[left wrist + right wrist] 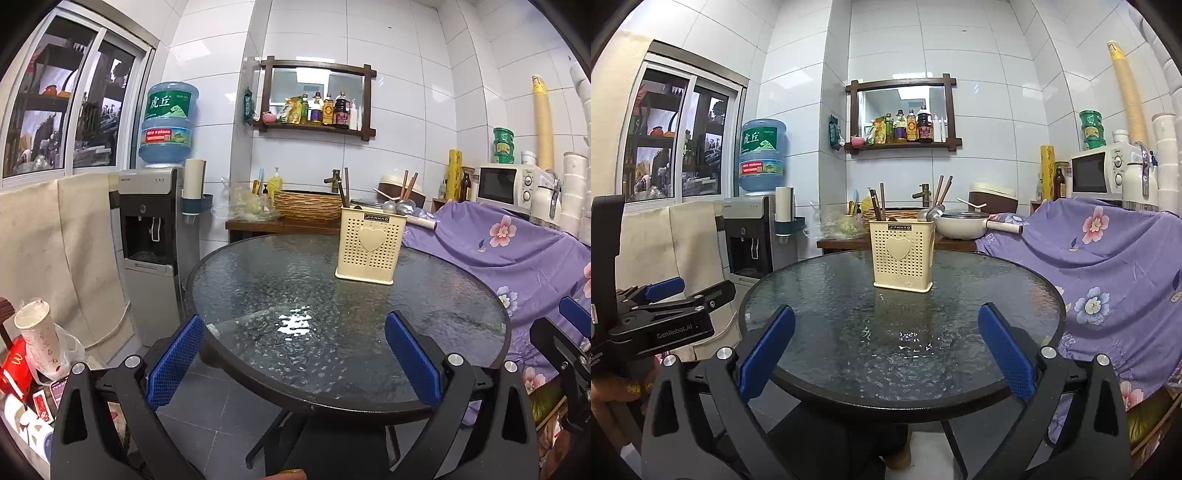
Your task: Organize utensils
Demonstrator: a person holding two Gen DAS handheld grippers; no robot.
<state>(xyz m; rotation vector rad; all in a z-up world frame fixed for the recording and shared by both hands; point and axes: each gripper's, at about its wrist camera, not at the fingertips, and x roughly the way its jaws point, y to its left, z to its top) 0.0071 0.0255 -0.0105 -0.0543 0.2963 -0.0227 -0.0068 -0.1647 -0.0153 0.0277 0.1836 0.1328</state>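
A cream perforated utensil holder (369, 245) with a heart on its front stands upright on the far part of a round glass table (258, 280). Brown chopsticks (346, 186) and metal spoons (400, 206) stick out of it. The holder also shows in the right wrist view (903, 254), with chopsticks (879, 203) and spoons (932, 213). My left gripper (293, 360) is open and empty, above the table's near edge. My right gripper (886, 350) is open and empty, also at the near edge of the table (812, 314). The left gripper shows at the left of the right wrist view (661, 295).
A water dispenser (151, 236) stands left of the table. A purple flowered cloth (517, 258) covers furniture on the right, with a microwave (506, 182) behind. A counter with a woven basket (308, 205) and a white pan (964, 223) lies beyond. Cups and bags (37, 354) crowd the lower left.
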